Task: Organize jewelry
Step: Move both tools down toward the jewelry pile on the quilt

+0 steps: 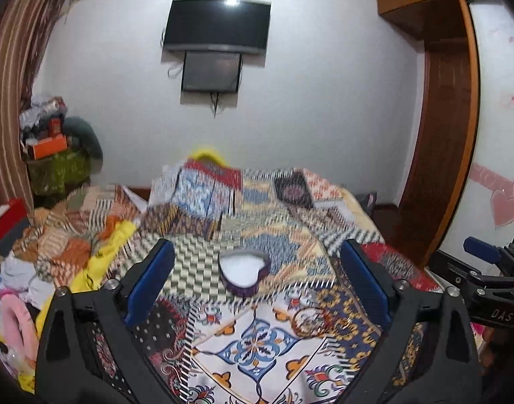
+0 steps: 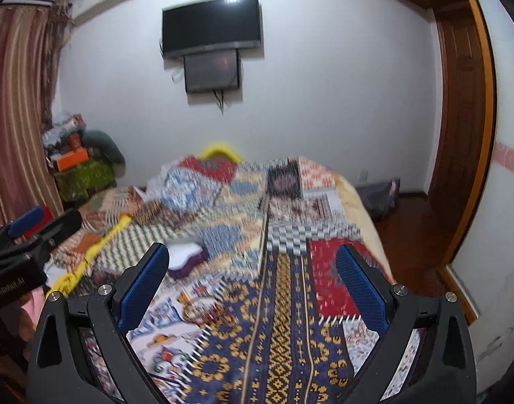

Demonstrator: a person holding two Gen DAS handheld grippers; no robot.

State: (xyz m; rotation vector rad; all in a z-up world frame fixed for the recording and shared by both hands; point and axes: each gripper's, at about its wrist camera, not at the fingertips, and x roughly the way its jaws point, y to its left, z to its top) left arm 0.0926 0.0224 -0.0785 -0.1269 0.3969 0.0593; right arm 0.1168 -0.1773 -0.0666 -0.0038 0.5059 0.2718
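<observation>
- Hovering over the patterned bedspread [image 1: 257, 343], the left gripper [image 1: 257, 262] has its jaws spread wide and nothing between its blue pads [image 1: 149, 282]; the right gripper [image 2: 253, 269] is likewise wide apart and empty.
- Far left in the left wrist view, a heap of clothes [image 1: 18, 279] sits at the bed's edge, well apart from anything the task needs.
- Centre of that view: a heart-shaped purple box [image 1: 245, 271] with a white lining lies open on the bedspread, framed between the left gripper's fingers but farther off than their tips.
- Right of the box and closer to the camera, a small tangle of gold-toned jewelry [image 1: 316, 321] rests on the cloth (the right wrist view shows it blurred, near the inner side of that gripper's left finger; individual pieces cannot be told apart).
- Judgement: nothing looks packed yet, so the step in hand is the first pick, with the box as the likely destination.
- To do it well, approach the jewelry from above, tips close to the cloth, and close on a single loop, not the whole cluster.
- Thin chains may slip through the pads or snag the fabric, so lift slowly.
- Steadying the light box with the other gripper would probably help, since it could skid on the soft bedspread.
</observation>
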